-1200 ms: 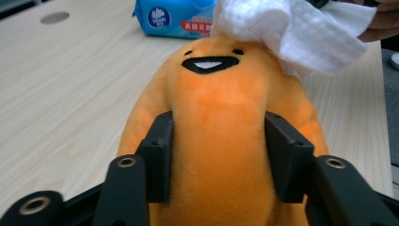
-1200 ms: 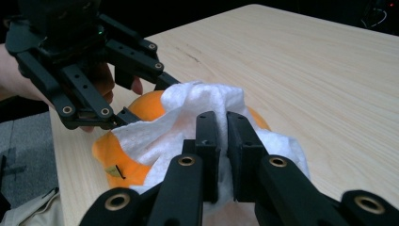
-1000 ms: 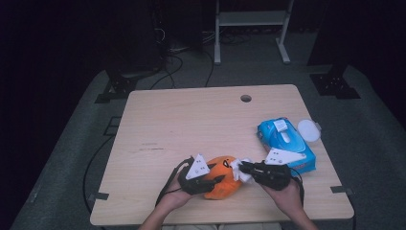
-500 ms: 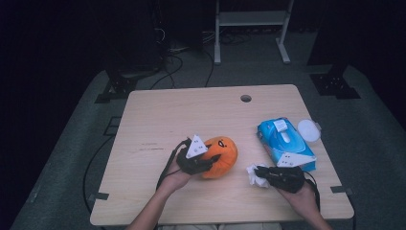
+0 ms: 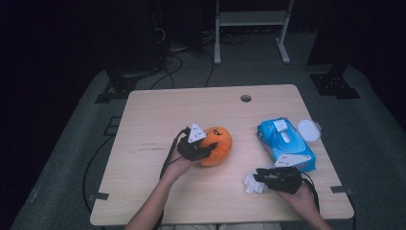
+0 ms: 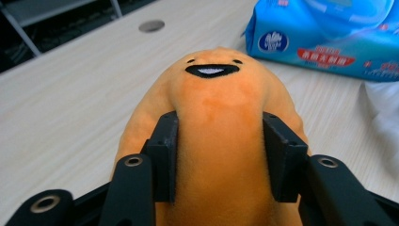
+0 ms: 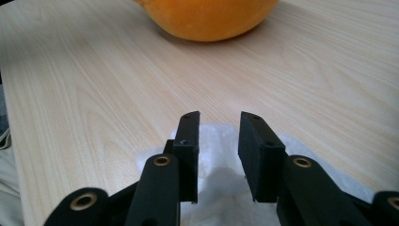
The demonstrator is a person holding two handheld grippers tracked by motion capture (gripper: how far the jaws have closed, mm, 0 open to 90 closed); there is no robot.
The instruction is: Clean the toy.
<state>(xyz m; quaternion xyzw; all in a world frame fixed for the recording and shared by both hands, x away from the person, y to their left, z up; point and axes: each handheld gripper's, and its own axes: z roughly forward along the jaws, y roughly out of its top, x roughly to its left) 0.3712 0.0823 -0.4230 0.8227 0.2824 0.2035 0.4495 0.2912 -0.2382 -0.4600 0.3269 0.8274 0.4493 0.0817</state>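
Note:
An orange plush toy (image 5: 219,143) with a smiling face lies near the middle of the wooden table (image 5: 158,120). My left gripper (image 5: 208,149) is shut on it, and the left gripper view has both jaws pressed into the sides of the plush toy (image 6: 221,94). My right gripper (image 5: 259,176) is near the front right edge, over a crumpled white tissue (image 5: 252,185). Its jaws stand apart in the right gripper view, where the right gripper (image 7: 219,129) hangs just above the tissue (image 7: 221,188) lying on the table. The plush toy (image 7: 207,14) is farther off there.
A blue wet-wipe pack (image 5: 285,143) lies at the right, just behind my right hand, with a round white lid (image 5: 309,130) beside it. It reappears as the wet-wipe pack (image 6: 329,33) beyond the plush. A cable hole (image 5: 245,98) sits near the far edge.
The two grippers have parted. My left gripper carried the plush farther from the front edge. My right gripper drew back right and toward the front edge with the tissue.

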